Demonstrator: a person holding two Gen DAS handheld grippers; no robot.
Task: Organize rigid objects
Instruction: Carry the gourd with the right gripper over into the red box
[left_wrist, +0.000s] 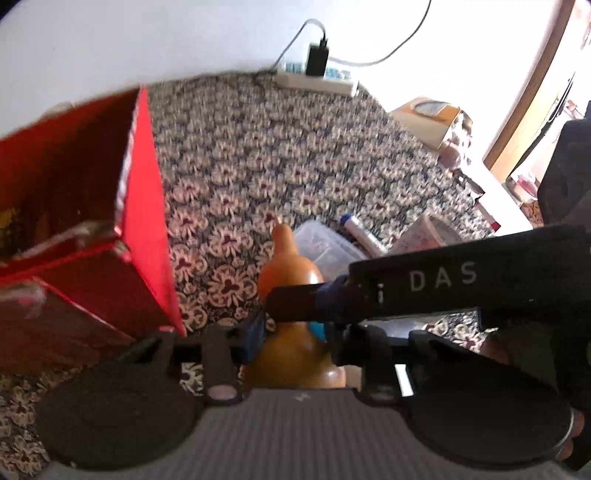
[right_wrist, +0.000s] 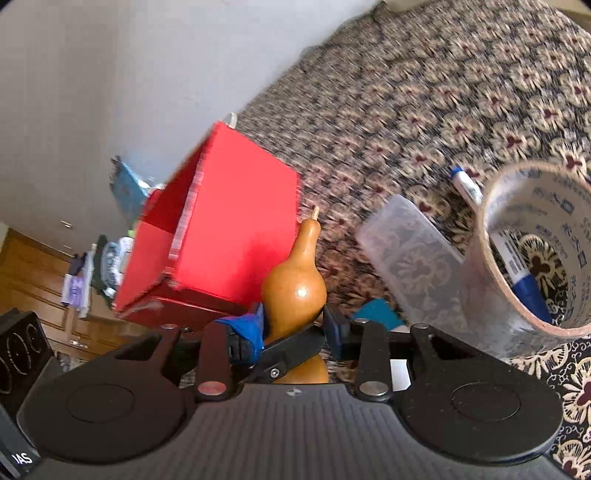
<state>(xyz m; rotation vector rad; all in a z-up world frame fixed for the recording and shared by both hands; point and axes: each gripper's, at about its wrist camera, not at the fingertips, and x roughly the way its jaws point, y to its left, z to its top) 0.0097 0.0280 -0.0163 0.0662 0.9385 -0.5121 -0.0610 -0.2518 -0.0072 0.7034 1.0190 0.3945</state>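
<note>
A gourd (right_wrist: 293, 291) is set upright on the patterned cloth (right_wrist: 424, 110), just right of an open box (right_wrist: 229, 236). To its right a plastic container (right_wrist: 410, 258) is found — then a tape roll (right_wrist: 532, 243), a marker (right_wrist: 517, 266) seen through it.

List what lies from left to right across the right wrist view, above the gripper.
red box → gourd → clear plastic lid → tape roll, with a blue marker showing through its hole.

One gourd (right_wrist: 295, 284), one red box (right_wrist: 229, 229), one tape roll (right_wrist: 532, 251), one marker (right_wrist: 465, 186), one clear tub (right_wrist: 410, 251).
</note>
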